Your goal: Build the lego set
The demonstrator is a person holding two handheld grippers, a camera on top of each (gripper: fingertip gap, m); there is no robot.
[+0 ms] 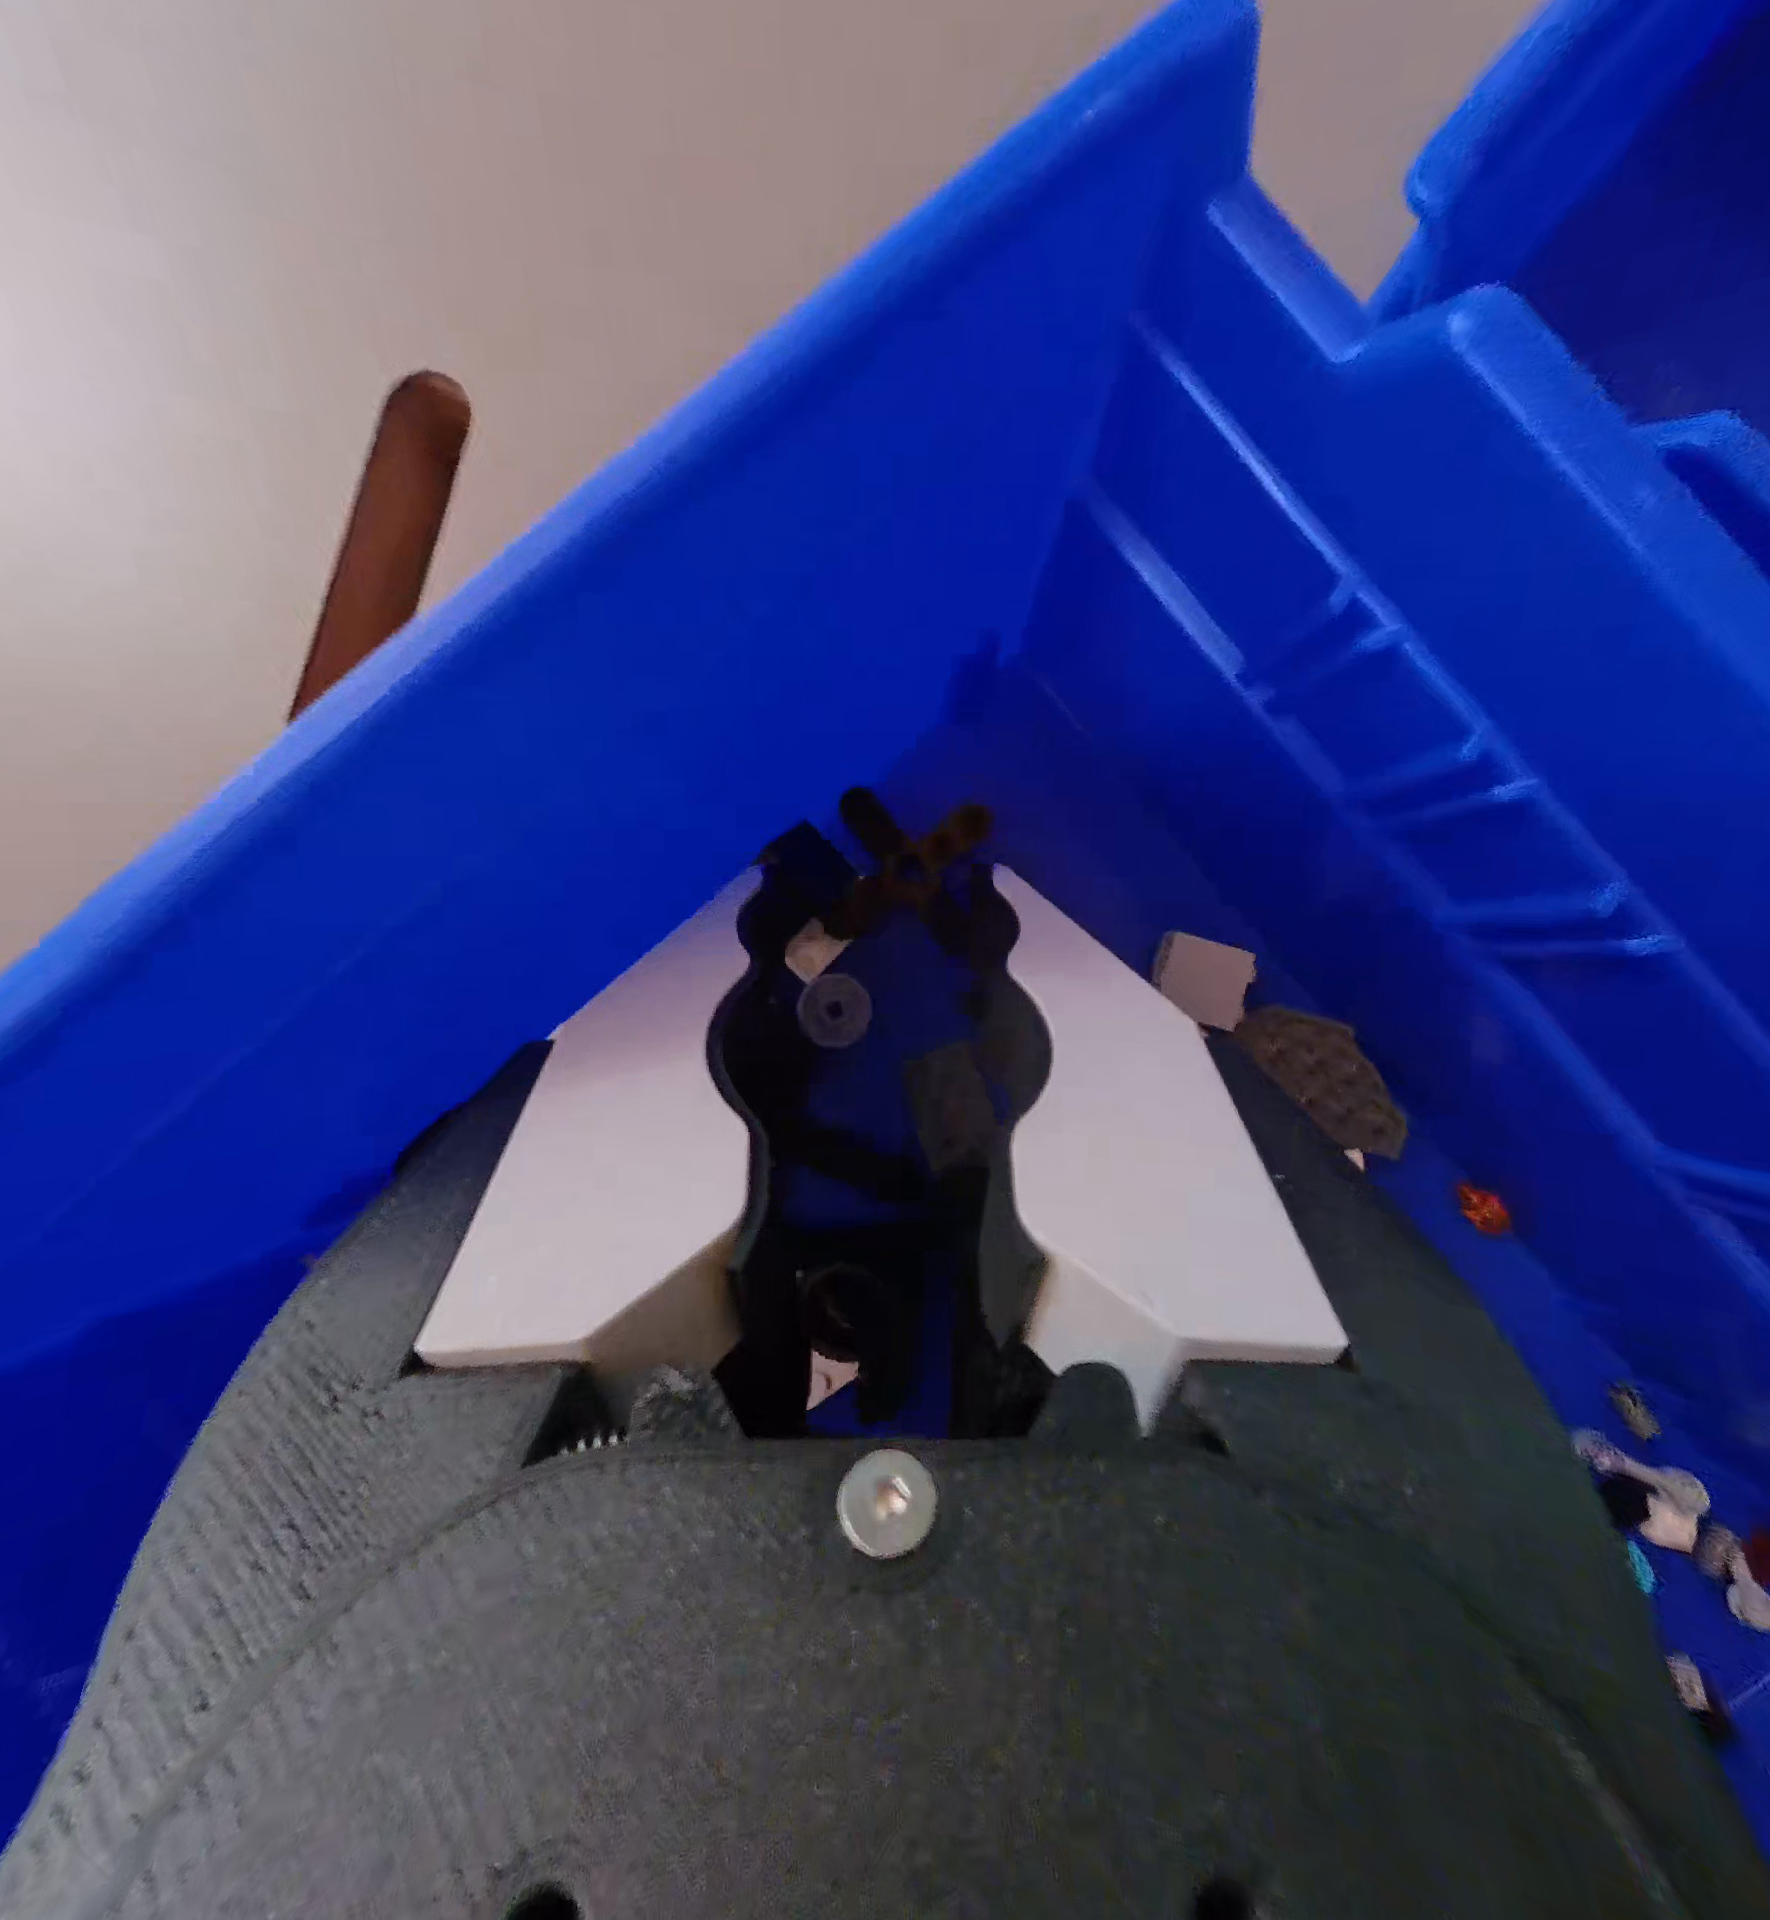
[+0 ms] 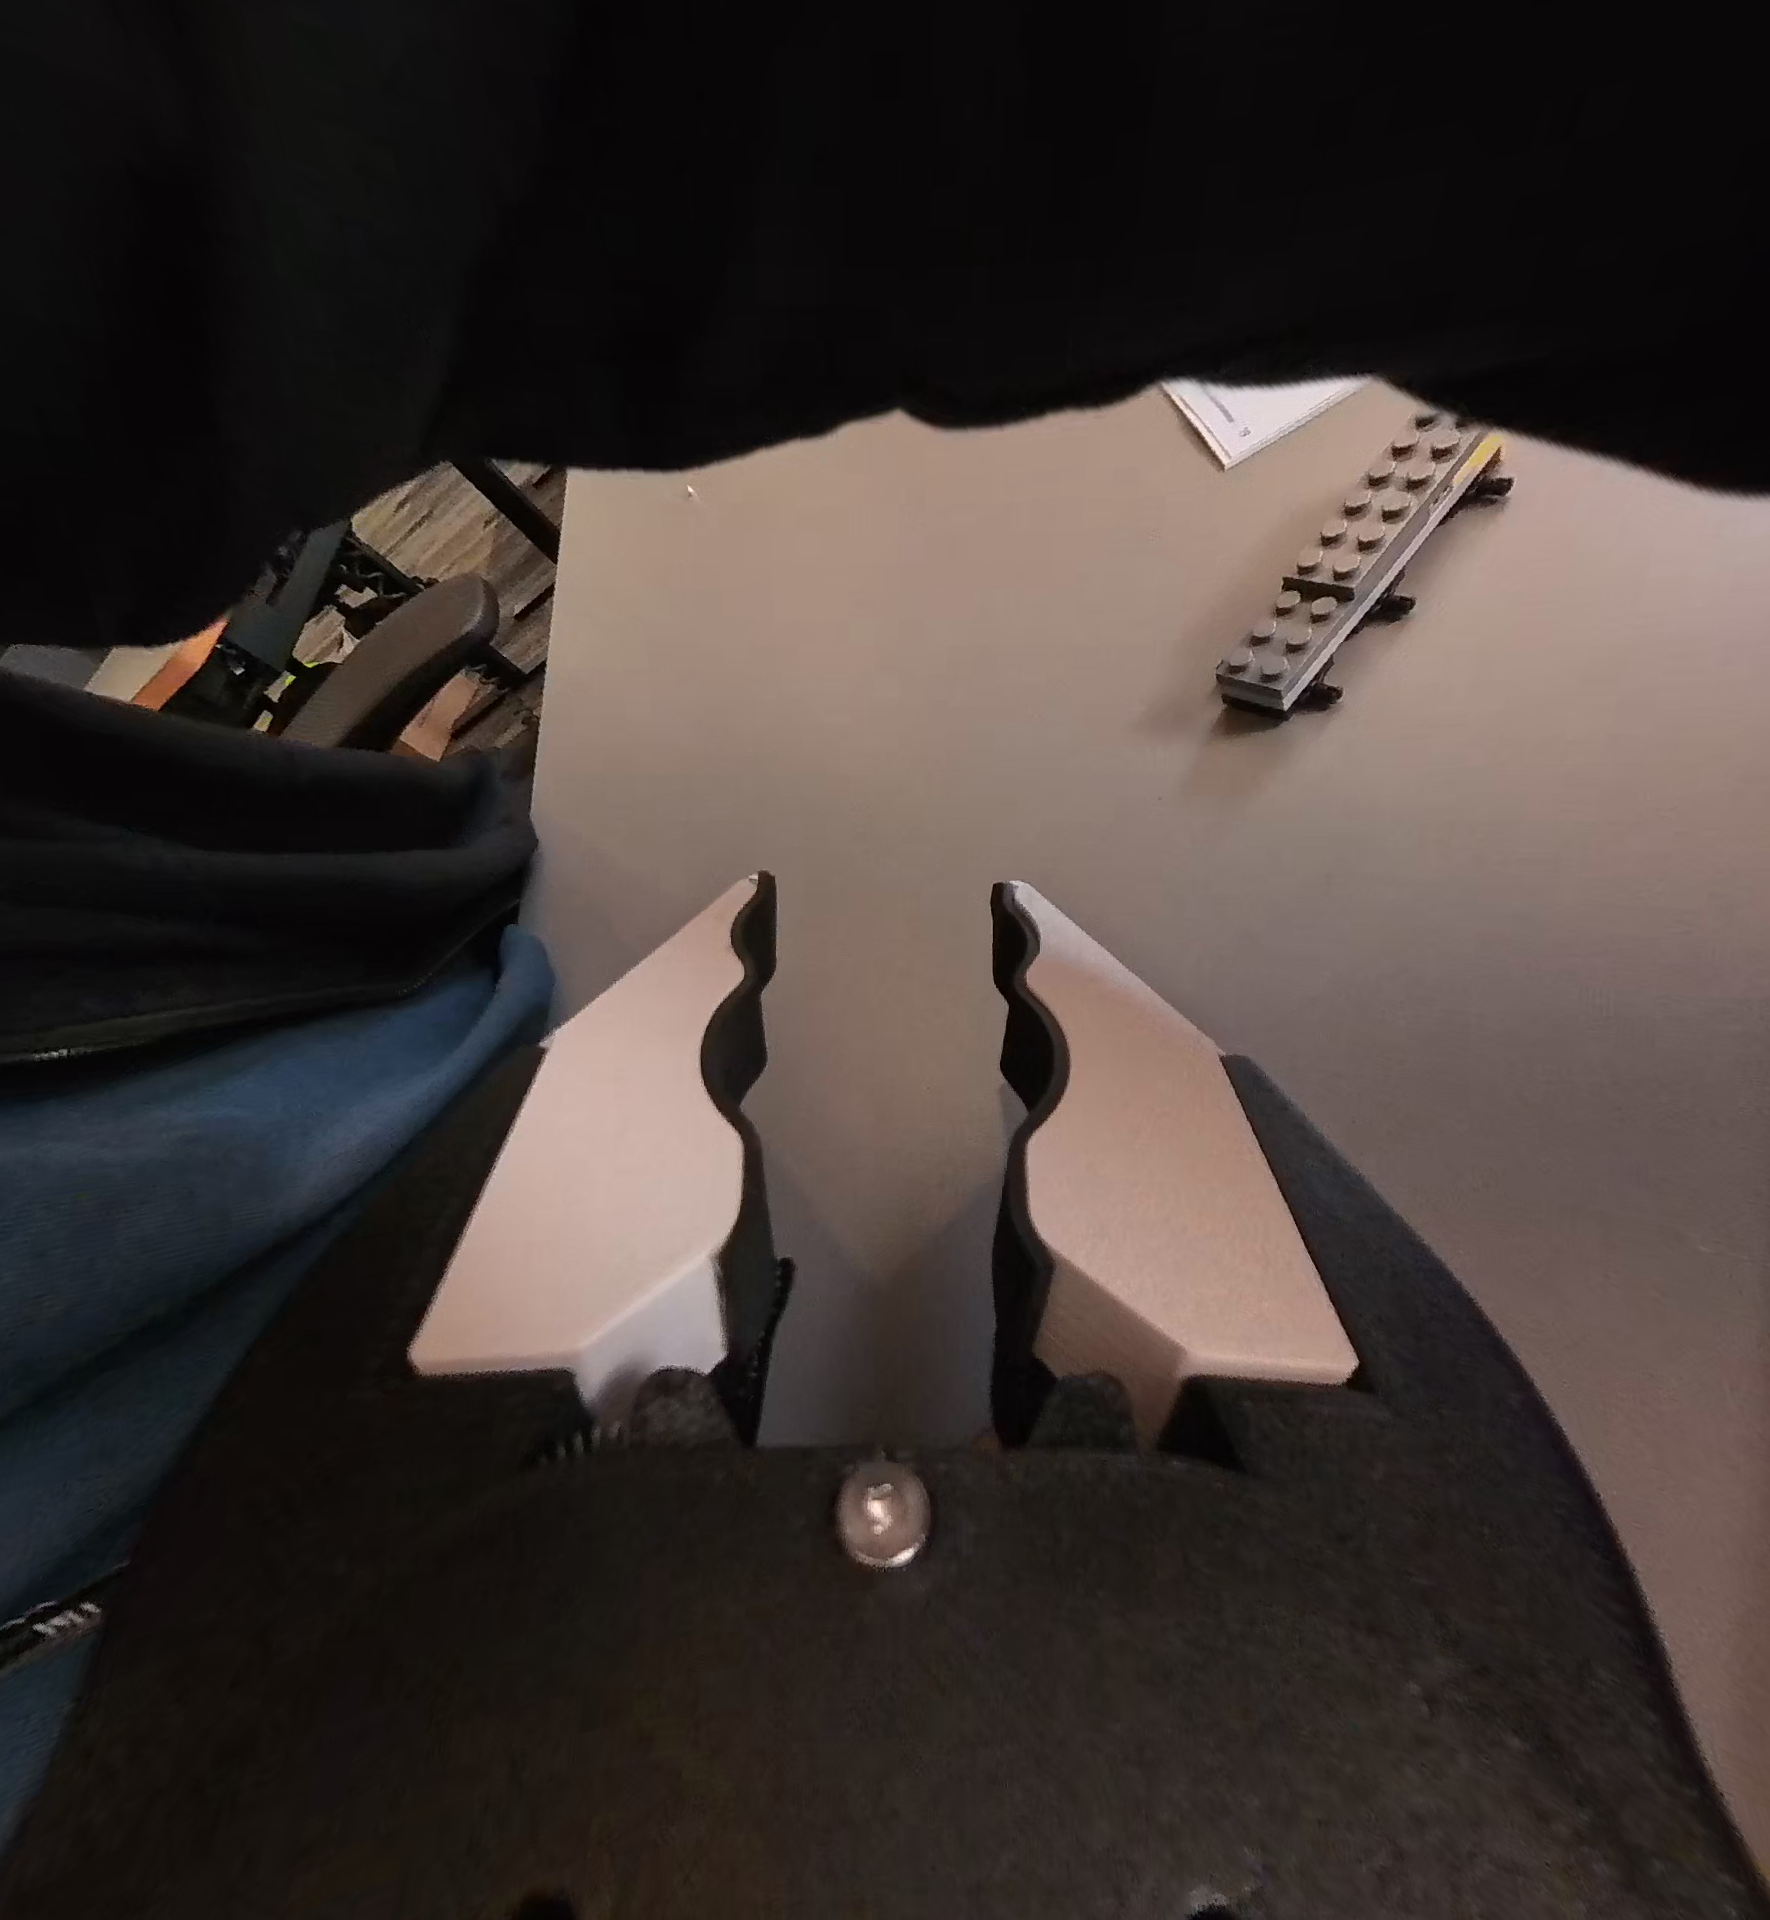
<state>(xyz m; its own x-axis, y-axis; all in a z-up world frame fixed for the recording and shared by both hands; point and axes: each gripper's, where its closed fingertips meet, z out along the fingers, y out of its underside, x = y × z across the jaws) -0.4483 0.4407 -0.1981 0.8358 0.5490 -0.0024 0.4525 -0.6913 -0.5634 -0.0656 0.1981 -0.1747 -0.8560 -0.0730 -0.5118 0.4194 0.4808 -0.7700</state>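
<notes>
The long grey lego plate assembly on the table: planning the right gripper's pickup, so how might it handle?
The grey lego plate assembly looks thin and stiff, probably light. Lying flat on the table, it shouldn't roll, though stacked pieces might separate if squeezed.

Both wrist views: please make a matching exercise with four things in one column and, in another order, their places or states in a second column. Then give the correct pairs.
Things:
1. left gripper
2. right gripper
3. long grey lego plate assembly
4. grey angled lego plate

Places or states:
A. lies on the tan table, far from any jaws
B. lies on the floor of the blue bin
C. jaws open, nothing between them, above the table
D. reaches down into the blue bin among dark lego pieces

Pairs: 1-D, 2-C, 3-A, 4-B
</notes>
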